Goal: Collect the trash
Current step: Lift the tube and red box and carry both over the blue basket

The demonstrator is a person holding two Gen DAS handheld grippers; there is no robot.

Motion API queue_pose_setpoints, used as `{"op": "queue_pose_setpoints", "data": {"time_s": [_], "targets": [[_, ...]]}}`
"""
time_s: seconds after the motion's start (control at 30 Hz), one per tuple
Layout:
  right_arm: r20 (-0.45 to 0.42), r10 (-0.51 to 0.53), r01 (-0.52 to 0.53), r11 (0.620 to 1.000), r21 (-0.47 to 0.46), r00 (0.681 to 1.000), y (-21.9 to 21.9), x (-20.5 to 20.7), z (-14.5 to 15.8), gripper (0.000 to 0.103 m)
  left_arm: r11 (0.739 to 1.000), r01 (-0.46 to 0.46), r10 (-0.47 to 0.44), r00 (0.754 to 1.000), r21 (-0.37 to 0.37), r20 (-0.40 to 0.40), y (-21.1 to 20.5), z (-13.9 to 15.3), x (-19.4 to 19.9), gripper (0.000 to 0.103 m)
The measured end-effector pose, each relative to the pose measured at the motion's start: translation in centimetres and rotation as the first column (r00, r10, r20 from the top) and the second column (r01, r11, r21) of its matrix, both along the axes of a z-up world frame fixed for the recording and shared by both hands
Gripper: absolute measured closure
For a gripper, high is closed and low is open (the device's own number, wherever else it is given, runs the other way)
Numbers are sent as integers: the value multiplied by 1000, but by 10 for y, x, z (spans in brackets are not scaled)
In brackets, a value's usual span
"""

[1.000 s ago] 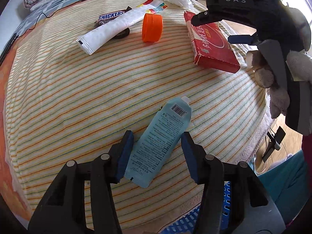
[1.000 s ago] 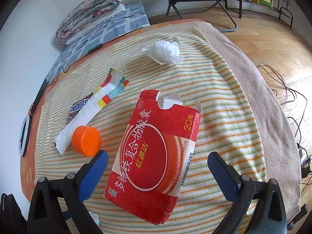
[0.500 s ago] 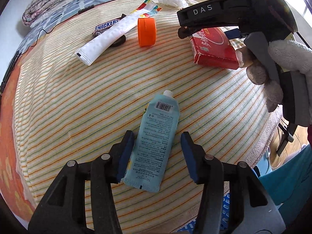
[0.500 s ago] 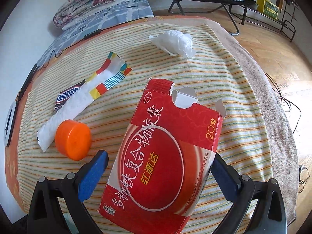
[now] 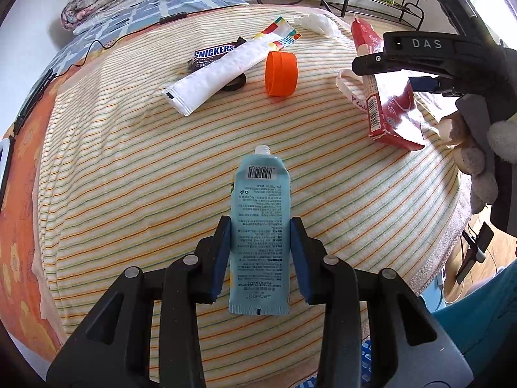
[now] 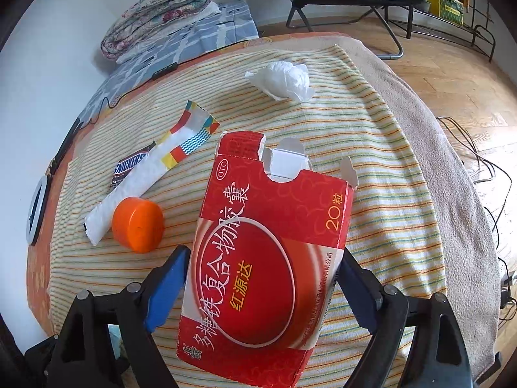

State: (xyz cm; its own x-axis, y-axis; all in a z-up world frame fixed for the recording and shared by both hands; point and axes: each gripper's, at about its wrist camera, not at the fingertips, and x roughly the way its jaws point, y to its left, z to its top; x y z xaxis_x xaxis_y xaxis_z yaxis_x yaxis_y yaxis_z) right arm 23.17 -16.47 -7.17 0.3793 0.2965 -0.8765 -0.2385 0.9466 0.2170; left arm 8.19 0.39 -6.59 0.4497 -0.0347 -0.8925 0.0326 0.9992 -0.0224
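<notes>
Both grippers have just closed: left gripper (image 5: 260,258) clamps the blue tube (image 5: 260,226), right gripper (image 6: 261,281) the red carton (image 6: 268,255); both ready to bin.

My left gripper (image 5: 260,262) is clamped, both blue pads flat against what it holds. My right gripper (image 6: 262,286) is likewise closed (wider span), gloved right hand (image 5: 478,158) behind it.

The white wrapper (image 5: 217,76) covers part of the Snickers bar (image 5: 211,55) and a dark object (image 5: 235,82) beneath it. The red box (image 6: 268,258) hides the bed (image 6: 387,168) under it.
</notes>
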Motion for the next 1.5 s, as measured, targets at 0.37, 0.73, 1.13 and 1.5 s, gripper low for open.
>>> {"op": "queue_pose_setpoints", "data": {"time_s": [0.37,0.73,1.13,1.5], "targets": [[138,-10,1,998,71,990,-23,-16,45,14,1000,-20,21,998,-22,55,5,19,-7,67],[256,57,-76,995,63,965,-25,-51,83,14,997,-27,33,996,-68,83,3,36,-26,67],[272,237,-250,968,12,933,-16,-132,79,14,996,-37,45,994,-87,94,-8,39,-83,67],[226,340,-354,935,24,913,-20,-216,58,14,995,-54,65,991,-89,121,-33,33,-148,67]]}}
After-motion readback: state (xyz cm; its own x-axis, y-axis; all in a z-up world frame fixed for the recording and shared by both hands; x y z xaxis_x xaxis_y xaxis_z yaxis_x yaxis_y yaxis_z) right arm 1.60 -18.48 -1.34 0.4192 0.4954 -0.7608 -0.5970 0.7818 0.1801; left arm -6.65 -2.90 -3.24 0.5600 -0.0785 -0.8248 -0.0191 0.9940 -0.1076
